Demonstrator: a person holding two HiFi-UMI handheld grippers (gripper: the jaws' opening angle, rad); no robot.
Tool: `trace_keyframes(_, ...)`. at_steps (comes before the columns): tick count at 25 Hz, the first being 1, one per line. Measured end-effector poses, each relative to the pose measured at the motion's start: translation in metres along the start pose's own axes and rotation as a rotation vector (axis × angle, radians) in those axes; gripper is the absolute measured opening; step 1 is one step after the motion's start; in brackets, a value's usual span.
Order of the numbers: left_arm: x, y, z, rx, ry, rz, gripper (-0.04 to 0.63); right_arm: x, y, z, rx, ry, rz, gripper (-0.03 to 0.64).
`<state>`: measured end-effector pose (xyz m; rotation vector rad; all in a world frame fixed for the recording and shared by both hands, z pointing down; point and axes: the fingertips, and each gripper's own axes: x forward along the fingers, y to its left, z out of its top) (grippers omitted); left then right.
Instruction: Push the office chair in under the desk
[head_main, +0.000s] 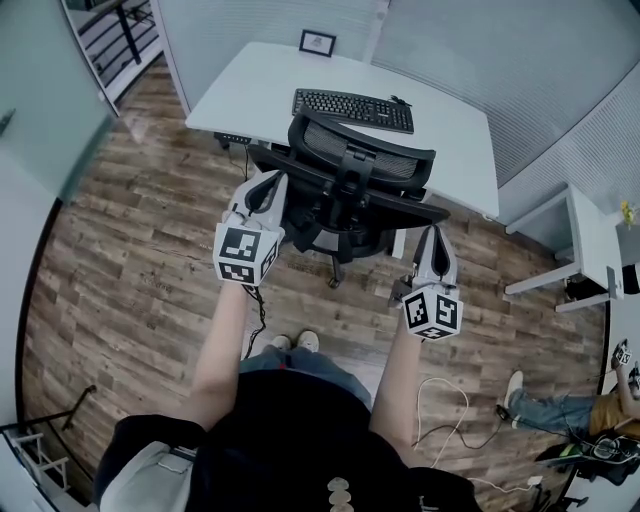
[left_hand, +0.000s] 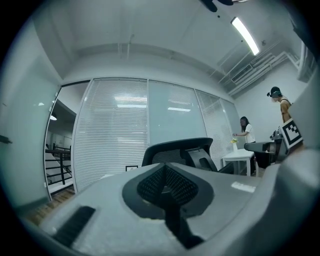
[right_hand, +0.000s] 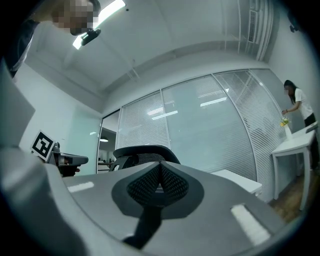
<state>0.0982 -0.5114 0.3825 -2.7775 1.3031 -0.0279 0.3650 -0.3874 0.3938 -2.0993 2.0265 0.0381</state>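
A black mesh office chair (head_main: 350, 185) stands at the near edge of the white desk (head_main: 250, 90), its back toward me and its seat partly under the desktop. My left gripper (head_main: 268, 188) is shut and empty, its tips at the left end of the chair's back. My right gripper (head_main: 432, 236) is also shut and empty, just below the chair's right armrest (head_main: 425, 212). Whether either one touches the chair I cannot tell. In the left gripper view the closed left gripper (left_hand: 165, 182) points at the chair's headrest (left_hand: 177, 150). In the right gripper view the closed right gripper (right_hand: 159, 185) points past the headrest (right_hand: 142, 152).
A black keyboard (head_main: 352, 109) and a small picture frame (head_main: 317, 42) lie on the desk. A white side table (head_main: 580, 235) stands to the right, and a person's legs (head_main: 545, 405) lie on the floor there. Cables (head_main: 440, 400) trail on the wood floor. A stair railing (head_main: 115, 40) is at the upper left.
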Motion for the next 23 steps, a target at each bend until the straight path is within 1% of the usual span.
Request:
trace_keyframes(9, -0.0028, 0.0027, 0.0008, -0.009, 0.005, 0.004, 0.008, -0.0037, 0.0020, -0.0022, 0.007, 0.011, -0.007, -0.002)
trace_keyframes(15, -0.0002, 0.0026, 0.0013, 0.005, 0.018, 0.009, 0.008, -0.0020, 0.0048, -0.0033, 0.009, 0.019, 0.010, -0.002)
trace_keyframes(23, 0.0016, 0.0017, 0.0066, 0.002, 0.008, -0.002, 0.008, 0.0007, 0.0087, -0.0036, 0.006, 0.031, 0.025, -0.002)
